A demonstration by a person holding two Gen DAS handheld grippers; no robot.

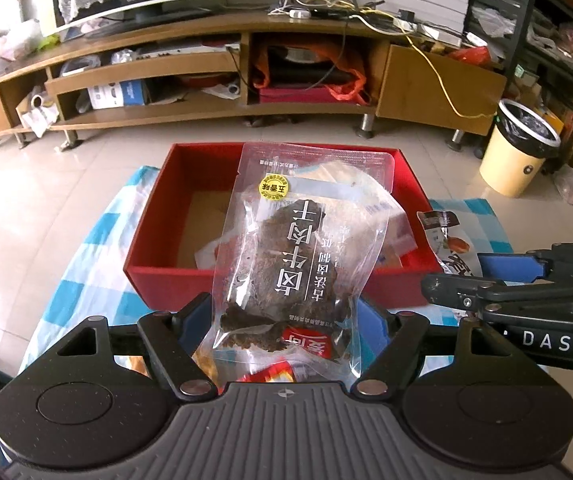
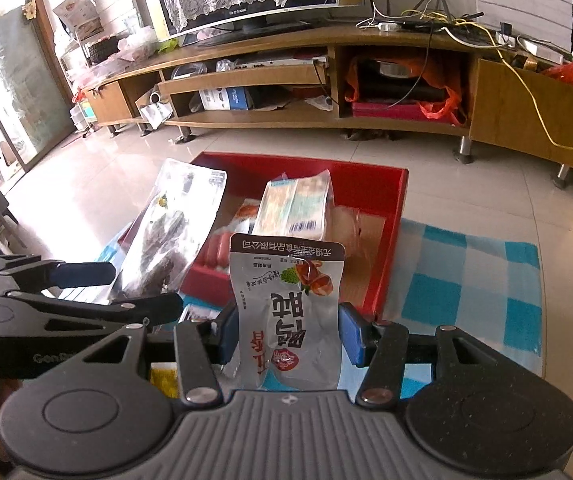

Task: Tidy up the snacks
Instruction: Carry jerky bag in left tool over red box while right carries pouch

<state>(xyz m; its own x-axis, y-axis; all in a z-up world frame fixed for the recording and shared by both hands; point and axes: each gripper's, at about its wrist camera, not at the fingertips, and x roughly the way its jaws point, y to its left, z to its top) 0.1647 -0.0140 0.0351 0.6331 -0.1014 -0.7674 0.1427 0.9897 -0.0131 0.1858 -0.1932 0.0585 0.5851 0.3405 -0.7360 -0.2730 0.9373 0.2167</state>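
Note:
My left gripper [image 1: 284, 316] is shut on a clear bag of dark beef jerky [image 1: 286, 256] and holds it up in front of the red box [image 1: 154, 208]. My right gripper [image 2: 288, 324] is shut on a silver snack pouch [image 2: 286, 304] with a brown top band, held just short of the red box [image 2: 394, 216]. In the right wrist view the box holds a pale green packet [image 2: 294, 208] and red sausages [image 2: 216, 254]. The jerky bag [image 2: 166, 236] and the left gripper [image 2: 98, 288] show at that view's left. The right gripper [image 1: 446, 280] shows at the left wrist view's right.
The box stands on a blue and white checked cloth [image 2: 466, 280] on the tiled floor. A long wooden TV stand [image 1: 222, 76] with cluttered shelves runs across behind. A cream waste bin [image 1: 518, 148] stands at the right. More snack packets [image 1: 270, 374] lie under my left gripper.

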